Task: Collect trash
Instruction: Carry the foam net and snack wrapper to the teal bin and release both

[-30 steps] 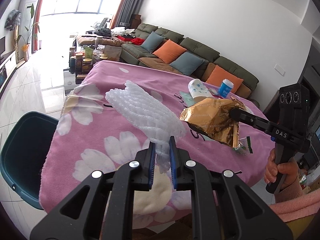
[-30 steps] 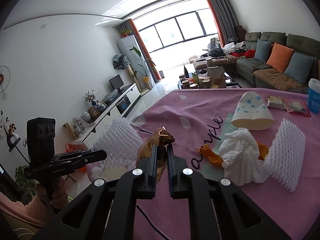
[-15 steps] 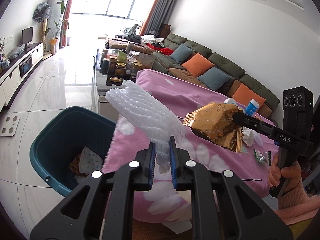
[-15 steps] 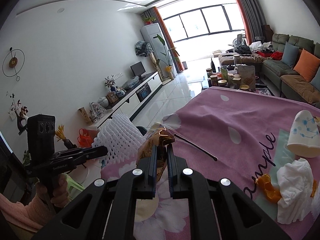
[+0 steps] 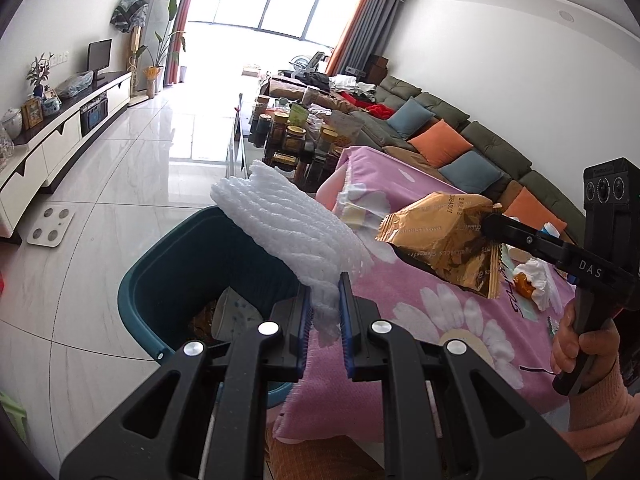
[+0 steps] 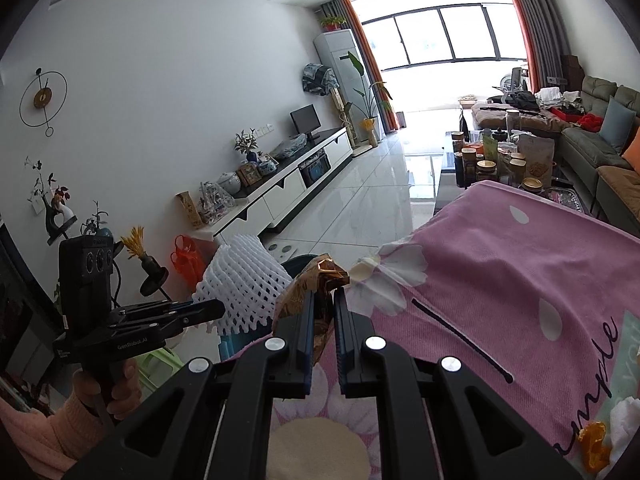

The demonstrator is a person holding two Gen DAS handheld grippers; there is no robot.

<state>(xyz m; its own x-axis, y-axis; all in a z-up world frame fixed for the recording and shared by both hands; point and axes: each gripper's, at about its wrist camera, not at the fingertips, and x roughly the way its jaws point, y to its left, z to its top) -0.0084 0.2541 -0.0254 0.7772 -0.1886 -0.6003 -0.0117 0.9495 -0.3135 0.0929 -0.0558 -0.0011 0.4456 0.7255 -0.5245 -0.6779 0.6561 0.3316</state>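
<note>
**Both tools loaded, bin below the left one**

My left tool (image 5: 324, 300) is clamped on the lower end of a white foam fruit net (image 5: 288, 232), which fans up and away from the pads. In the left wrist view the net hangs over the open teal trash bin (image 5: 160, 276) standing on the tiled floor just beside the near-left corner of the counter (image 5: 420, 292). Inside the bin some paper and a brownish wrapper already lie at the bottom.

My right tool (image 6: 322, 316) is pinched shut on a crumpled gold foil snack bag (image 5: 444, 240); in the left wrist view the bag is held in the air above the pink flowered cloth, to the right of the net and apart from it.

On the counter, further right, a wad of white tissue (image 5: 536, 280) lies touching a piece of orange peel (image 5: 524, 286). A thin black stick (image 6: 460, 344) lies flat on the cloth in the right wrist view.

My hands, in pink sleeves, grip both handles.
</note>
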